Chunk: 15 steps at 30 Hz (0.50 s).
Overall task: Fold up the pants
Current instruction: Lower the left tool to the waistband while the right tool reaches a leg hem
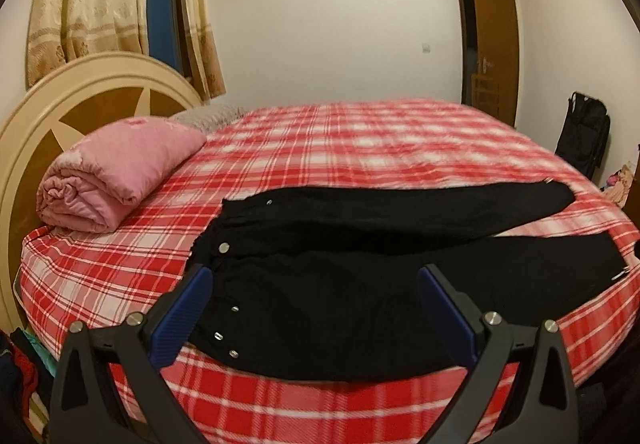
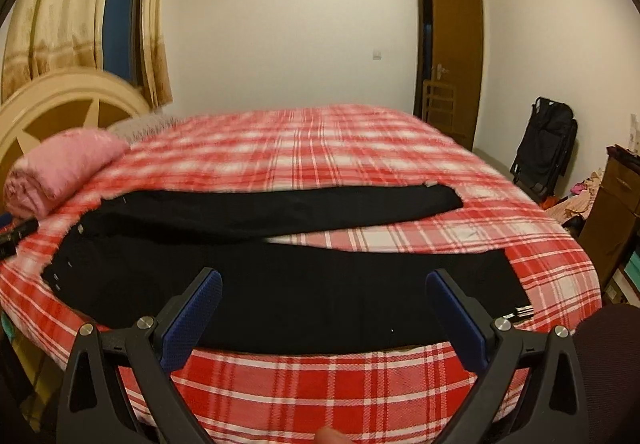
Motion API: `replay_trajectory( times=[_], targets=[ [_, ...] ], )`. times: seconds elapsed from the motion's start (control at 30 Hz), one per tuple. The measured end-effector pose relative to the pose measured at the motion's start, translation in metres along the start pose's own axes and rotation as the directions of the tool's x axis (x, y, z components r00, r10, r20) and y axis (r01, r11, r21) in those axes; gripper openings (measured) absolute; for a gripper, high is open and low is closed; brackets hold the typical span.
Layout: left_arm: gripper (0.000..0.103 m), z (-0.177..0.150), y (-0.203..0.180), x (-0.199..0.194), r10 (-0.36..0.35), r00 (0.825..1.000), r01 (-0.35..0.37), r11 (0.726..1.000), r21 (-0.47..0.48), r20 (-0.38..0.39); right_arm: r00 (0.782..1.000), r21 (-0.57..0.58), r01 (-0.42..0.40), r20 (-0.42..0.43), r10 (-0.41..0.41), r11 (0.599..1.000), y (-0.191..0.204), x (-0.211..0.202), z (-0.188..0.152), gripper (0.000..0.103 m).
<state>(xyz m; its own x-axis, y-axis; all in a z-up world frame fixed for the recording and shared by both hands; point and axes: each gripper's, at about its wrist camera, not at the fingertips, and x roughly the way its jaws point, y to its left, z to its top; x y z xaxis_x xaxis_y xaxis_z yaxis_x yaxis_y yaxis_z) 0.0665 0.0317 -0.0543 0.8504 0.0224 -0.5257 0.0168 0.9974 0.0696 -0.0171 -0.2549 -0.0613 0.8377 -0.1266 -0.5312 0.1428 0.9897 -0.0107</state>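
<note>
Black pants (image 1: 360, 264) lie flat on the red plaid bed (image 1: 340, 139), waistband with metal buttons to the left, both legs spread apart toward the right. In the left wrist view my left gripper (image 1: 314, 276) is open, hovering just above the waist end near the bed's front edge. The right wrist view shows the same pants (image 2: 280, 284), with my right gripper (image 2: 324, 280) open over the near leg's middle. Neither gripper holds cloth. The near leg's cuff (image 2: 516, 308) reaches the right front edge of the bed (image 2: 320, 147).
A rolled pink quilt (image 1: 112, 179) rests at the head of the bed by the round headboard (image 1: 80, 99). A black folded stroller (image 2: 544, 151) leans on the right wall near a brown door (image 2: 456, 55). A wooden cabinet (image 2: 616, 219) stands at far right.
</note>
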Motion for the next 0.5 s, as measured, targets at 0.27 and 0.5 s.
replay_trajectory(
  times=[0.27, 0.5],
  targets=[
    [0.103, 0.035, 0.104, 0.121, 0.100, 0.988, -0.105, 0.994, -0.034, -0.122, 0.996, -0.003, 0.010, -0.091, -0.010, 1.000, -0.034, 0.080, 0.024, 0.102],
    [0.100, 0.060, 0.145, 0.221, 0.054, 0.975, -0.067, 0.996, -0.054, -0.214, 0.984, 0.062, 0.064, -0.169, -0.053, 0.996, -0.081, 0.156, 0.055, 0.102]
  ],
)
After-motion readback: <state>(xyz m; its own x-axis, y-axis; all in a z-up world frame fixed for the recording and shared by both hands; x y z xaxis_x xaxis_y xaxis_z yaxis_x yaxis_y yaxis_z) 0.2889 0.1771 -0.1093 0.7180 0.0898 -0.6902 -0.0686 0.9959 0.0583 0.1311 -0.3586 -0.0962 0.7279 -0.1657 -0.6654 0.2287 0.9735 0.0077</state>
